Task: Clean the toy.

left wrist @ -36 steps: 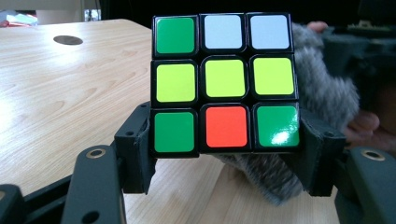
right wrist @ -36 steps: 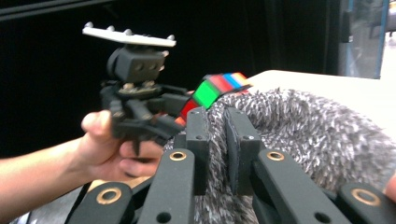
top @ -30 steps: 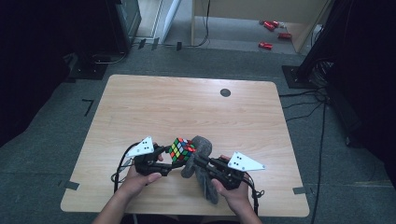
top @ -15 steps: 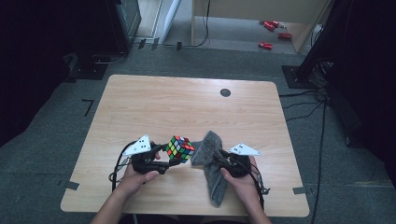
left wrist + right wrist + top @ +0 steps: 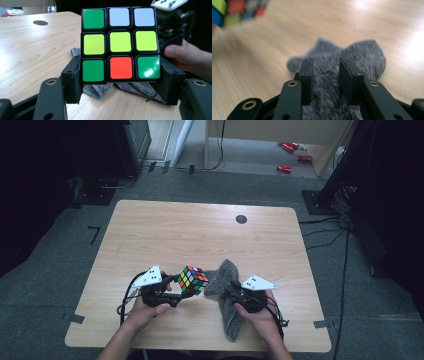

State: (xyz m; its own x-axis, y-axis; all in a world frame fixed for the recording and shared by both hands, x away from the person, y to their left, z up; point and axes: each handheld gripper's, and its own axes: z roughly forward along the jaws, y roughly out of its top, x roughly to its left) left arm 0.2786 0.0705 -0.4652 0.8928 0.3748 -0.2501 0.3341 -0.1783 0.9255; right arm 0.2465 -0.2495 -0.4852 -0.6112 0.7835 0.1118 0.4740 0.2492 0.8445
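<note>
Two tools: left (image 5: 120, 82) clamps cube (image 5: 120, 45); right (image 5: 325, 75) straddles cloth (image 5: 362, 55).

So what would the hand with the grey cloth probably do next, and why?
Probably close the right gripper on the grey cloth and lift it toward the cube. Its jaws have just been closing, they straddle the cloth with a gap showing, and the cloth lies on the table, while the left gripper holds the cube up beside it.

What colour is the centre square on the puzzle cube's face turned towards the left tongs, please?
Yellow, on the multicoloured plastic puzzle cube; clearest in the left gripper view.
</note>
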